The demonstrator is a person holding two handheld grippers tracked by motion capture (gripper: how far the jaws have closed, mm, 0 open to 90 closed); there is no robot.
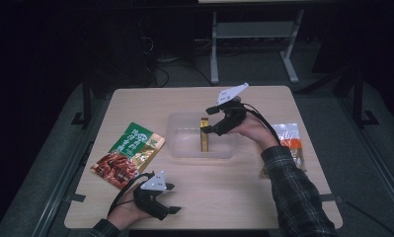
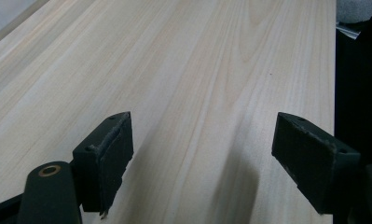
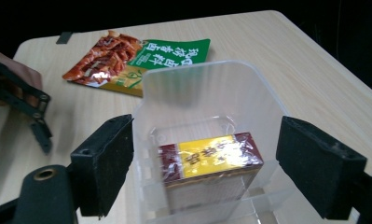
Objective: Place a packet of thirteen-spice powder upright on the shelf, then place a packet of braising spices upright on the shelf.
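Observation:
A small yellow and dark red box (image 1: 204, 136) stands upright inside a clear plastic container (image 1: 184, 150) at the middle of the table. My right gripper (image 1: 210, 120) hovers at the top of the box, open. In the right gripper view the box (image 3: 209, 161) sits between the two black pads (image 3: 104, 163) with a gap on each side, and the container wall (image 3: 207, 93) rises behind it. My left gripper (image 1: 172, 198) rests low near the table's front left edge. It stands open over bare wood (image 2: 202, 158), with nothing between its pads.
A green and red snack pouch (image 1: 129, 153) lies flat left of the container. An orange and white packet (image 1: 291, 140) lies near the table's right edge, partly under the right sleeve. The floor around the table is dark, with a desk frame behind.

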